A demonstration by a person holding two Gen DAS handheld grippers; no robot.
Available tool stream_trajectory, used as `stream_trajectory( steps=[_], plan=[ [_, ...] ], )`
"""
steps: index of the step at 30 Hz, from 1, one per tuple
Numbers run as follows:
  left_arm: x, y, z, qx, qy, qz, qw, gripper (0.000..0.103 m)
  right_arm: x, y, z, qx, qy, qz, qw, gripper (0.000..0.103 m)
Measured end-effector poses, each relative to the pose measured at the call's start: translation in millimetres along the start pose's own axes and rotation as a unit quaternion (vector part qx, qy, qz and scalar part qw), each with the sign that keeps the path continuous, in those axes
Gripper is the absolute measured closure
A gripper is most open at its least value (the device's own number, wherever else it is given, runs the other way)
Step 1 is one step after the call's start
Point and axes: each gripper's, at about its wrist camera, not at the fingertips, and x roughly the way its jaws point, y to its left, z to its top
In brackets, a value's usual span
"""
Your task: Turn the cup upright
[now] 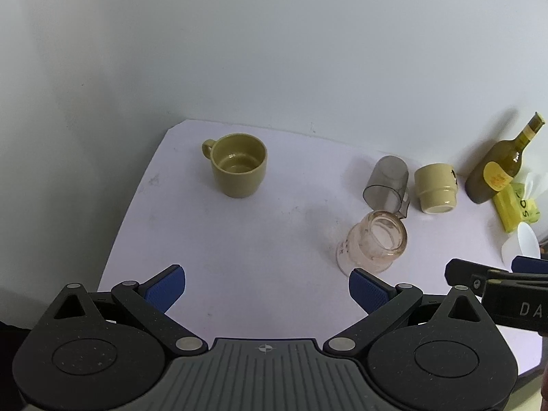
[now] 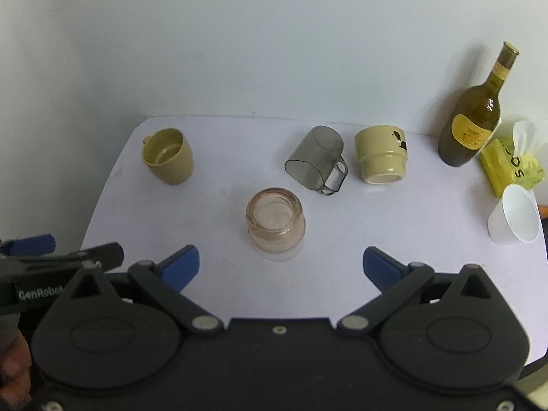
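Note:
An olive mug stands upright at the far left of the white table. A pinkish glass cup stands upright in the middle. A smoky clear mug stands upside down, its handle to the right. A cream cup stands upside down beside it. My left gripper is open and empty near the table's front. My right gripper is open and empty, just in front of the glass cup.
A wine bottle stands at the far right against the wall. A yellow tissue pack and a white paper cup sit at the right edge. The table ends at left and front.

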Motion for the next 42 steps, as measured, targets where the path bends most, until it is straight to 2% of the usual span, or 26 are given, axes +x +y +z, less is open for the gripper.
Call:
stream_trajectory(
  steps=[42],
  plan=[
    [3.6, 1.8, -5.7, 0.005, 0.017, -0.007, 0.9998, 0.0, 2.6, 9.3, -4.1, -0.017, 0.014, 0.009, 1.0, 0.0]
  ],
)
